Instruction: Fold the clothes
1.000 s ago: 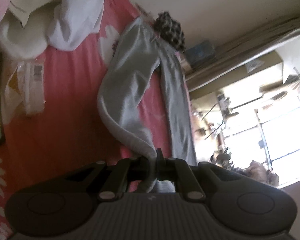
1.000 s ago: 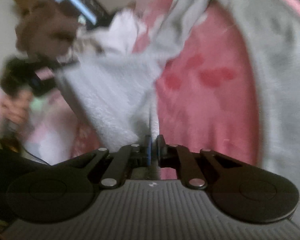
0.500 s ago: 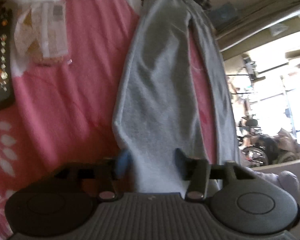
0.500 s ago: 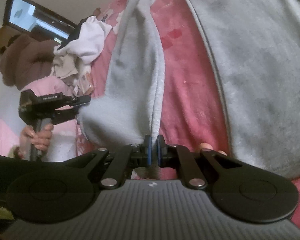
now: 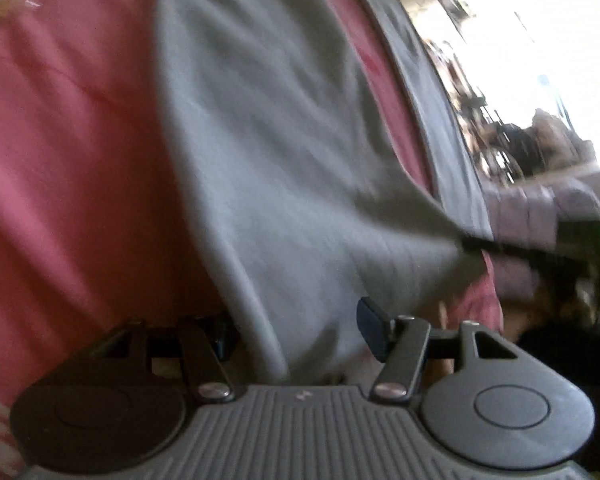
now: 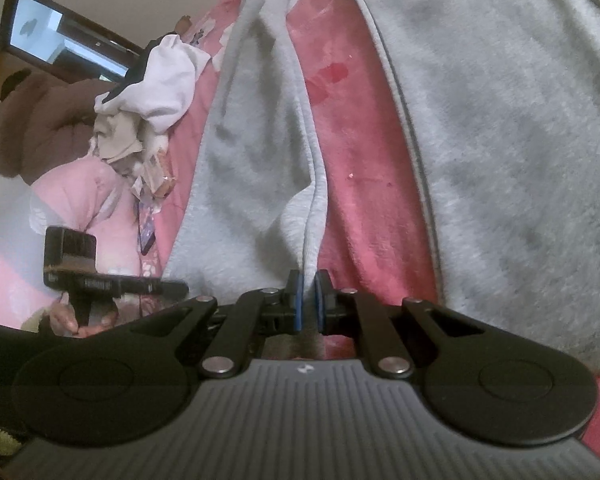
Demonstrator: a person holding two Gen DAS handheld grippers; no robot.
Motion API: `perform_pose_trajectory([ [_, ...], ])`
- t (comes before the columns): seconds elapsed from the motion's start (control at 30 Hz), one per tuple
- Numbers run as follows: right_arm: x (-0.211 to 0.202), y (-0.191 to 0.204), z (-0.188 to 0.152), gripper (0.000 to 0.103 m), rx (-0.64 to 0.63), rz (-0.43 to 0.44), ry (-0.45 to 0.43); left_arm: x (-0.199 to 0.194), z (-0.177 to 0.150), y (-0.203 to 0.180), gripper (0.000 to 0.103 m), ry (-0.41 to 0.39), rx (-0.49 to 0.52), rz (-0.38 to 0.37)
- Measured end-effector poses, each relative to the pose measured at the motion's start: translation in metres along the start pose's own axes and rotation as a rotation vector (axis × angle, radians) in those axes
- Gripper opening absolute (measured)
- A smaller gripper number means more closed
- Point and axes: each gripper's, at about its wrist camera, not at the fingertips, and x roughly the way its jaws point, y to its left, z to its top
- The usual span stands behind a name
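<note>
Soft grey fleece trousers lie spread on the pink bed, hem pinched in the right tool, left tool gaping; blurry, but fabric may slip free.

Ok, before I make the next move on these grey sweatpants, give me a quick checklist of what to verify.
1. Right gripper shut on the grey sweatpants edge: ok.
2. Left gripper holding fabric: not ok, jaws stand wide apart, cloth only lies between them.
3. Pant leg flat on the pink bedspread: not ok, it is bunched near the right gripper's hold.
4. Second pant leg spread flat: ok.
5. White clothes pile apart from the sweatpants: ok.
6. Waistband aligned: cannot tell, out of view.
</note>
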Motion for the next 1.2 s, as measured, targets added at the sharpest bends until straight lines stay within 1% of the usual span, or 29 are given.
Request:
perform_pose_trajectory([
  [0.07,0.002,0.0,0.002,0.007,0.002,0.0,0.004,0.001,-0.006,-0.008,0.057,0.016,0.052,-0.038],
  [0.1,0.003,-0.001,0.003,0.007,0.004,0.0,0.006,0.001,-0.009,-0.012,0.054,0.019,0.081,-0.07],
  [0.17,0.004,-0.001,0.004,0.007,0.005,0.001,0.007,-0.002,-0.015,-0.02,0.028,0.023,0.136,-0.129],
  [0.2,0.004,-0.002,0.005,0.007,0.005,0.001,0.007,-0.006,-0.016,-0.023,0.02,0.024,0.159,-0.142],
  [0.23,0.004,-0.003,0.006,0.007,0.005,0.002,0.006,-0.01,-0.016,-0.025,0.005,0.025,0.177,-0.154],
  [0.33,0.0,-0.004,0.008,0.007,0.016,0.029,0.002,-0.03,-0.012,-0.027,0.005,0.01,0.171,-0.167],
  [0.43,-0.012,-0.001,0.012,0.006,0.004,0.11,-0.02,-0.057,-0.006,-0.028,0.005,-0.032,0.173,-0.196],
  [0.47,-0.017,0.001,0.013,0.006,-0.01,0.142,-0.031,-0.062,-0.005,-0.029,0.005,-0.036,0.173,-0.194],
  [0.5,-0.019,0.003,0.013,0.006,-0.03,0.143,-0.024,-0.063,-0.004,-0.03,0.005,-0.023,0.177,-0.171],
  [0.53,-0.019,0.005,0.013,0.006,-0.054,0.13,-0.007,-0.06,-0.005,-0.031,0.005,0.008,0.191,-0.124],
  [0.6,-0.008,0.004,0.008,0.005,-0.055,0.104,0.075,-0.046,-0.01,-0.033,0.005,0.091,0.224,0.012],
  [0.63,-0.006,0.007,0.006,0.005,-0.073,0.103,0.098,-0.042,-0.012,-0.033,0.004,0.123,0.24,0.065],
  [0.7,-0.004,0.017,0.002,0.004,-0.126,0.112,0.125,-0.048,-0.015,-0.034,0.004,0.13,0.266,0.088],
  [0.73,-0.003,0.022,0.0,0.004,-0.153,0.116,0.138,-0.058,-0.014,-0.035,0.004,0.102,0.277,0.062],
  [0.77,-0.007,0.029,0.001,0.004,-0.185,0.139,0.126,-0.067,-0.013,-0.036,0.004,0.081,0.288,0.049],
  [0.8,-0.015,0.036,0.003,0.004,-0.218,0.171,0.102,-0.074,-0.011,-0.036,0.004,0.073,0.303,0.064],
  [0.87,-0.023,0.046,0.005,0.004,-0.273,0.19,0.091,-0.084,-0.008,-0.036,0.004,0.067,0.33,0.1],
  [0.9,-0.021,0.047,0.004,0.004,-0.279,0.181,0.111,-0.079,-0.011,-0.033,0.004,0.093,0.341,0.136],
  [0.97,-0.01,0.042,-0.002,0.004,-0.268,0.143,0.178,-0.059,-0.02,-0.026,0.004,0.168,0.361,0.207],
  [1.03,0.008,0.033,-0.011,0.004,-0.248,0.094,0.25,-0.045,-0.025,-0.021,0.004,0.213,0.372,0.236],
  [1.07,0.015,0.03,-0.012,0.004,-0.234,0.084,0.265,-0.042,-0.027,-0.02,0.004,0.223,0.38,0.245],
  [1.1,0.019,0.031,-0.011,0.004,-0.227,0.082,0.269,-0.046,-0.026,-0.022,0.004,0.217,0.383,0.244],
  [1.2,0.015,0.048,-0.005,0.004,-0.284,0.103,0.259,-0.06,-0.018,-0.024,0.004,0.199,0.37,0.22],
])
